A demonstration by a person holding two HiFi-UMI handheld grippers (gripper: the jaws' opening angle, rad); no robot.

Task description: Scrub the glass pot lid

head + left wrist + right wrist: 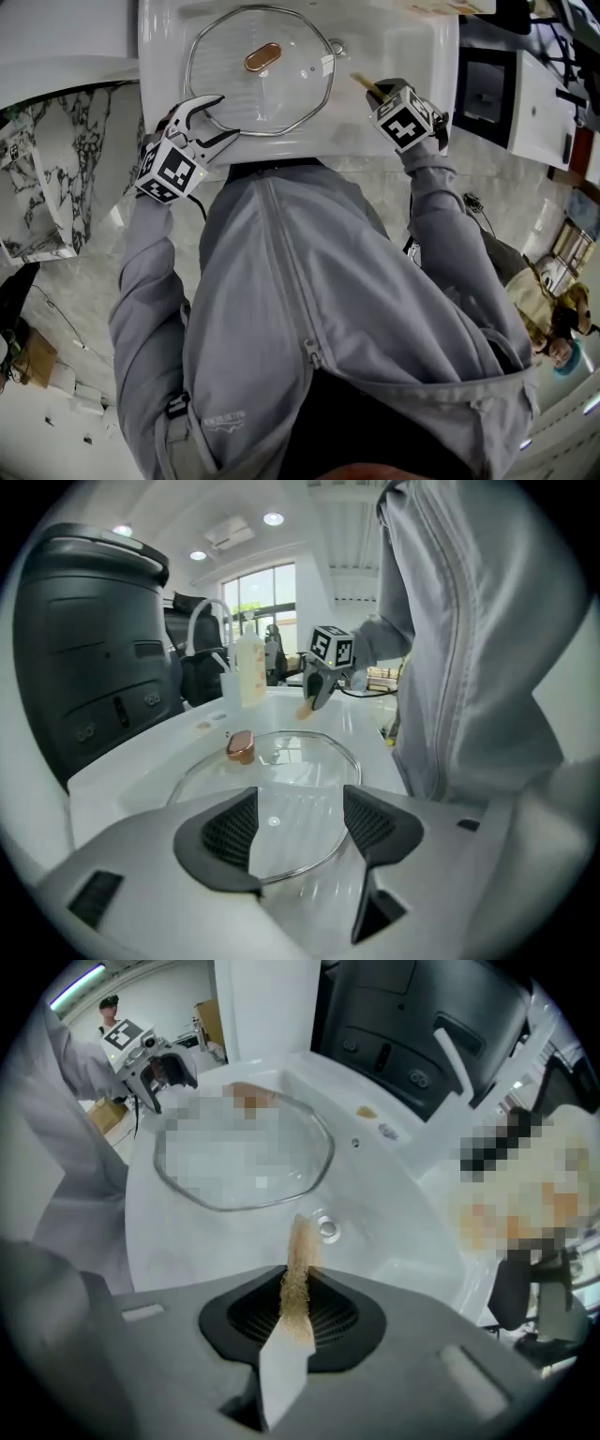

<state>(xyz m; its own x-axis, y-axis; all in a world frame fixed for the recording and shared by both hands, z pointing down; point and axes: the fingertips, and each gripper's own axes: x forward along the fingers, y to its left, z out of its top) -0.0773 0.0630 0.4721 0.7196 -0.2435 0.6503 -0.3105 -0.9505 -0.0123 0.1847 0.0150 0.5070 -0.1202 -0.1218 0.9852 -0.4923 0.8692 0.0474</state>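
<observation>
The glass pot lid (234, 89) with a copper knob (262, 56) lies flat in the white sink (412, 56). My left gripper (225, 116) is open at the lid's near left rim, a finger on each side of the edge, pads not pressing. In the left gripper view the lid (281, 771) spreads out beyond the wide jaws of that gripper (300, 808). My right gripper (380, 94) hangs over the sink to the right of the lid, pointing down, shut on a thin tan scrub pad (300, 1269) seen edge-on. The pad's tip hangs above the drain (327, 1229).
A faucet (202, 621) and a pale bottle (249, 670) stand at the sink's far side. A large black appliance (84, 649) rises beside the basin. A marble counter (56, 187) lies to the left. The person's grey jacket (309, 309) fills the near side.
</observation>
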